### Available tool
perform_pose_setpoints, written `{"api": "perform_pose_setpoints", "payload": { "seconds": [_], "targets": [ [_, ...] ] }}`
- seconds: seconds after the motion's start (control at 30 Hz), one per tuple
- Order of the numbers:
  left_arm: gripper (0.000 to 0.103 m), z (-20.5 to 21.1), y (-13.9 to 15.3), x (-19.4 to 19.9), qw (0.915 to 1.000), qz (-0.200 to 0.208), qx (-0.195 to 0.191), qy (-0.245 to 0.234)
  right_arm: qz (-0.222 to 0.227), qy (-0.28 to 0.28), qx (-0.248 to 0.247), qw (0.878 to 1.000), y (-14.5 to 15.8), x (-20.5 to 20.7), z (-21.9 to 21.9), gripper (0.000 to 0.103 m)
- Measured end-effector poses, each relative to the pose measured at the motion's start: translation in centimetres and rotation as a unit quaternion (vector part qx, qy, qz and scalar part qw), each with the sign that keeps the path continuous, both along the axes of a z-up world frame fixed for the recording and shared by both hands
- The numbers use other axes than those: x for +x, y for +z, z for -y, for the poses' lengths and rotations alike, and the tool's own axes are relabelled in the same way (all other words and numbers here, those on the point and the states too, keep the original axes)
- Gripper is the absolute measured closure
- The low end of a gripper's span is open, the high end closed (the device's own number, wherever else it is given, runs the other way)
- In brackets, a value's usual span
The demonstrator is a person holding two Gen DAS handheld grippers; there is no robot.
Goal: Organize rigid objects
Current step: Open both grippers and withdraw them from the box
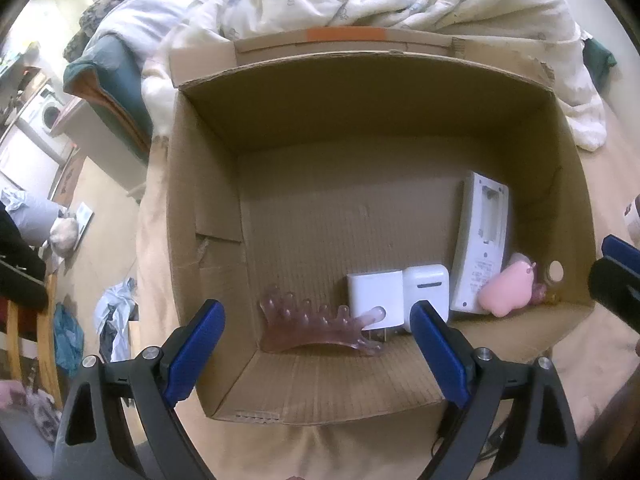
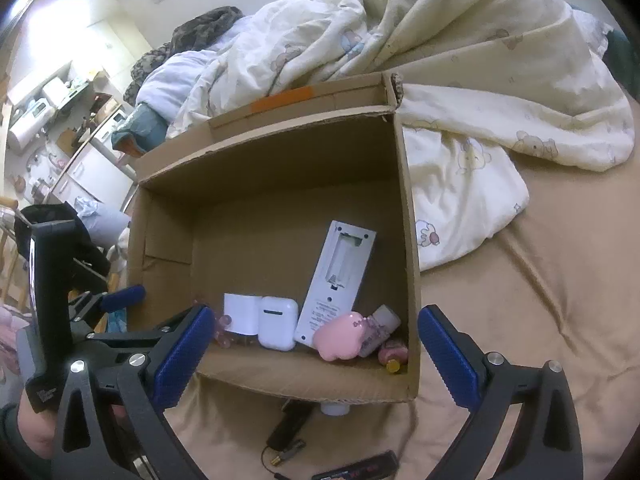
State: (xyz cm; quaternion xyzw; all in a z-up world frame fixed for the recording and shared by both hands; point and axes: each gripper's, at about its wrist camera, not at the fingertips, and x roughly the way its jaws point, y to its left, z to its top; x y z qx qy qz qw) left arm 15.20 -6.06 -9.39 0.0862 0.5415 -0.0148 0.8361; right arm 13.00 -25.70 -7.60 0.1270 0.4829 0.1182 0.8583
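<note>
my left gripper (image 1: 316, 328) is spread and empty at lower centre, above the pink comb (image 1: 316, 326) in the cardboard box (image 1: 200, 200); my right gripper (image 2: 312, 340) is spread too.

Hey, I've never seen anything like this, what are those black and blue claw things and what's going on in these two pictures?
They are hand-held grabbing devices; a person holds one in each hand, each carrying a camera looking along its fingers. One picture is from the left tool, the other from the right tool. Both are open and hold nothing. They hover over an open brown cardboard box on a tan bedsheet. Inside the box lie a translucent pink scalp-massage comb, a white square plug charger, a white earbud case, a white remote control lying back-side up and a pink squishy toy.
</note>
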Motion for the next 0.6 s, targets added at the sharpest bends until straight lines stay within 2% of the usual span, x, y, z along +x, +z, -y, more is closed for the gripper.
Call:
{"api": "perform_pose_setpoints", "payload": {
  "seconds": [0.23, 0.33, 0.47, 0.6],
  "targets": [
    [0.010, 0.5, 0.4, -0.6, 0.9995, 0.004, 0.025, -0.017, 0.015, -0.009, 0.006, 1.000, 0.6, -0.3, 0.7, 0.000],
    [0.010, 0.6, 1.4, -1.0, 0.9989, 0.010, 0.038, -0.023, 0.022, -0.011, -0.001, 1.000, 0.8, -0.4, 0.7, 0.000],
    [0.010, 0.1, 3.4, -2.0, 0.9996, 0.012, 0.020, -0.018, 0.032, -0.018, 0.003, 0.999, 1.3, -0.7, 1.1, 0.000],
    [0.010, -0.3, 3.4, -2.9, 0.9997, -0.018, 0.013, -0.012, 0.039, -0.016, 0.010, 0.999, 1.8, -1.4, 1.5, 0.000]
  ]
}}
